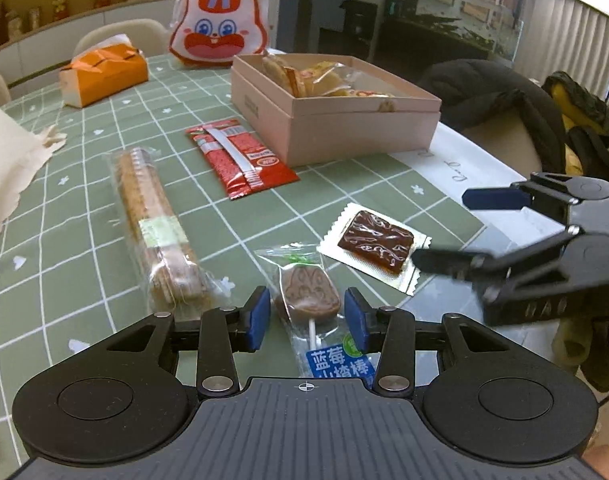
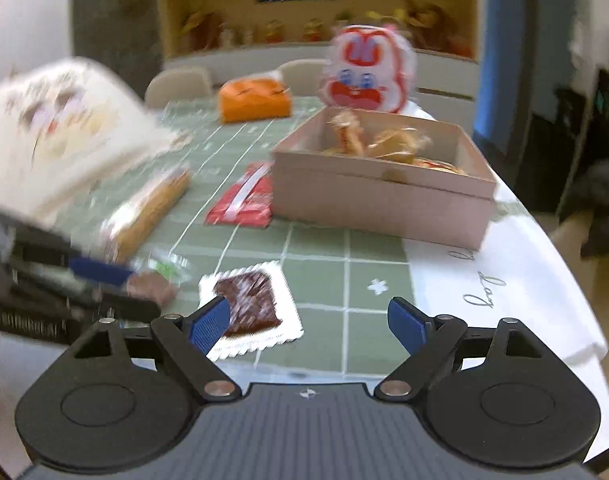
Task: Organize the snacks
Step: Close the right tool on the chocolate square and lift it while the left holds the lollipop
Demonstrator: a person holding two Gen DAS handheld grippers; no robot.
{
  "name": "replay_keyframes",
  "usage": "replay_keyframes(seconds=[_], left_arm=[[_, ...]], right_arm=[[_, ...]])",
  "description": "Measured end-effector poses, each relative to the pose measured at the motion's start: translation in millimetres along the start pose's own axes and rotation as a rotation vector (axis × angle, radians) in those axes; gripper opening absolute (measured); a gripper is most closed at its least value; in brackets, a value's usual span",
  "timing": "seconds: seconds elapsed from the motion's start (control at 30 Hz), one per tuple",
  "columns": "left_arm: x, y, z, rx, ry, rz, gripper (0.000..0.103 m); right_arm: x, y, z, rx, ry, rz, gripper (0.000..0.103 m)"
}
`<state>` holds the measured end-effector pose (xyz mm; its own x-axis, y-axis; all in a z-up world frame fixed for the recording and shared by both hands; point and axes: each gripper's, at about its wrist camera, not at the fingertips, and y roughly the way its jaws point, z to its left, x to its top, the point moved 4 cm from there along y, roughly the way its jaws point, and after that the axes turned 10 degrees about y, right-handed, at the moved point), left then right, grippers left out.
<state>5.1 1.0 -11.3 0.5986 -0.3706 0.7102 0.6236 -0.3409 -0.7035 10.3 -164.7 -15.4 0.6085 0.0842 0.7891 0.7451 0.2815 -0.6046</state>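
A brown lollipop in a clear wrapper [image 1: 308,300] lies on the green checked tablecloth [image 1: 84,216] between the fingers of my left gripper [image 1: 307,318]; the jaws are open with a gap on both sides. A dark brown square snack in a white packet [image 1: 376,245] lies to its right. My right gripper [image 2: 309,326] is open above the cloth, its left fingertip [image 2: 210,324] over the same packet [image 2: 250,304]. It shows in the left wrist view [image 1: 456,228]. A red packet [image 1: 240,158] and a long biscuit sleeve [image 1: 156,228] lie further back. The pink box [image 1: 344,128] holds several wrapped snacks.
An orange tissue box [image 1: 104,76] and a rabbit-face bag [image 1: 220,20] stand at the far side. A pale cloth bag [image 1: 4,168] is at the left. A chair with a dark coat [image 1: 504,104] stands beyond the table's right edge. The right wrist view is motion-blurred.
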Motion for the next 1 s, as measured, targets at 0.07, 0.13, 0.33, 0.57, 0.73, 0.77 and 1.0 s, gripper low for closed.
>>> replay_keyframes(seconds=[0.07,0.13,0.33,0.57,0.73,0.77,1.0], left_arm=[[0,0,-1,0.005,0.006,-0.009,0.049],[0,1,-2,0.007,0.006,-0.013,0.050],[-2,2,-1,-0.010,-0.003,-0.054,0.050],[-7,-3,9,-0.031,-0.056,-0.078,0.042],[-15,-11,16,-0.019,-0.083,-0.074,0.042],[-15,-12,16,-0.018,-0.085,-0.075,0.042],[-15,-12,14,-0.004,-0.085,-0.069,0.042]], right_arm=[[-1,3,6,-0.008,-0.024,0.023,0.087],[0,6,7,-0.018,-0.028,0.040,0.087],[4,-2,4,-0.156,-0.060,-0.080,0.087],[15,5,-8,-0.015,0.056,0.066,0.087],[18,14,-1,0.038,0.058,0.084,0.081],[18,16,3,0.047,0.043,0.086,0.076],[19,36,26,0.064,-0.032,0.118,0.057]])
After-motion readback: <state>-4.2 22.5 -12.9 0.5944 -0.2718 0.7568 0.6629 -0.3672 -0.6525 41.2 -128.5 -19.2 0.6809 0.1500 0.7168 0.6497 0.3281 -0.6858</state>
